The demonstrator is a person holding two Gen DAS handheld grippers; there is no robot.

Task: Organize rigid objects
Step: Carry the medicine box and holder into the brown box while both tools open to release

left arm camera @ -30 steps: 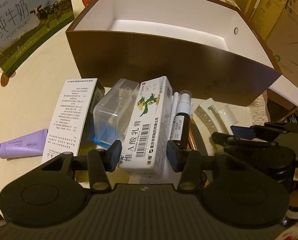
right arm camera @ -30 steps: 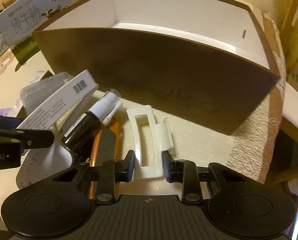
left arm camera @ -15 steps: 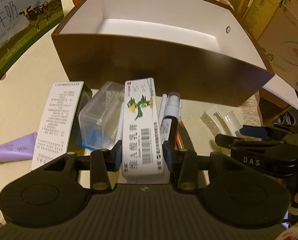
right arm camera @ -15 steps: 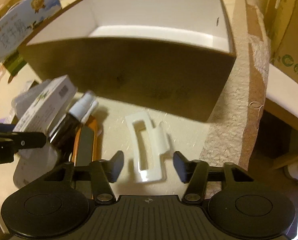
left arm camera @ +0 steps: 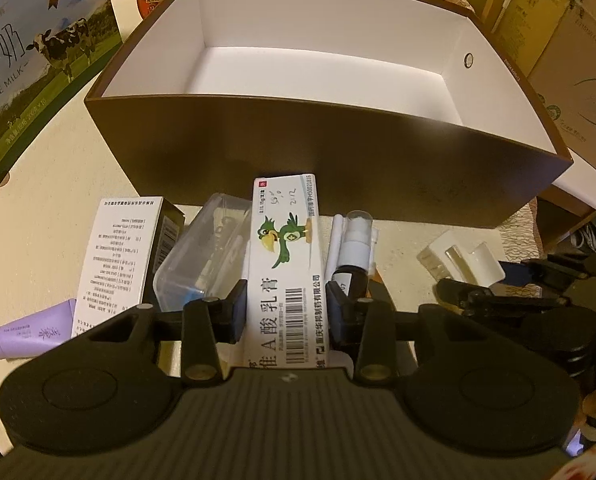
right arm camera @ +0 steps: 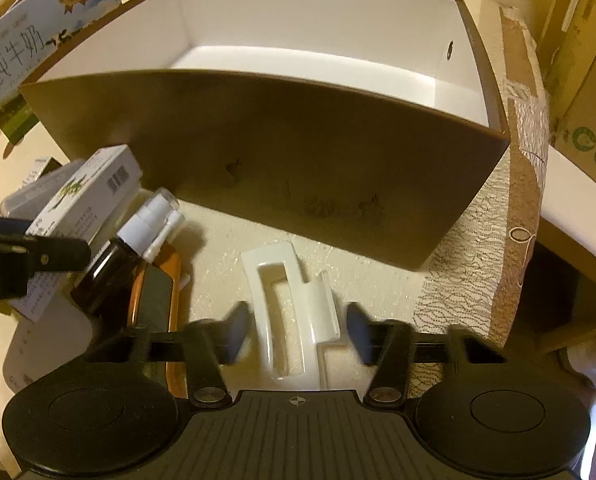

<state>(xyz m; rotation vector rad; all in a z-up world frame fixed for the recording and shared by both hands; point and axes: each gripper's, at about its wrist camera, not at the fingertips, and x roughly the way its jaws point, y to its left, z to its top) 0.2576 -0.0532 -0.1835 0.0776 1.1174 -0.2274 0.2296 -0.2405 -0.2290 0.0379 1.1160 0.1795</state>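
Note:
My left gripper (left arm camera: 285,308) is shut on a white ointment box with a green parrot (left arm camera: 285,248), lifted toward the brown box with a white inside (left arm camera: 318,152). My right gripper (right arm camera: 295,330) is open around a white hair claw clip (right arm camera: 289,304) lying on the table; its pads do not touch the clip. The brown box (right arm camera: 289,176) stands just behind. A dark spray bottle with a white cap (left arm camera: 354,248) lies right of the ointment box and shows in the right wrist view (right arm camera: 125,244).
A clear plastic case (left arm camera: 201,256), a black-and-white carton (left arm camera: 121,256) and a purple tube (left arm camera: 25,332) lie at the left. An orange-edged phone (right arm camera: 153,300) lies by the bottle. A milk carton (left arm camera: 25,60) stands far left. Cardboard boxes (left arm camera: 578,60) stand beyond the table's right edge.
My left gripper closed on the ointment box and raised it, squaring it up toward the brown box. My right gripper opened and moved forward around the clip.

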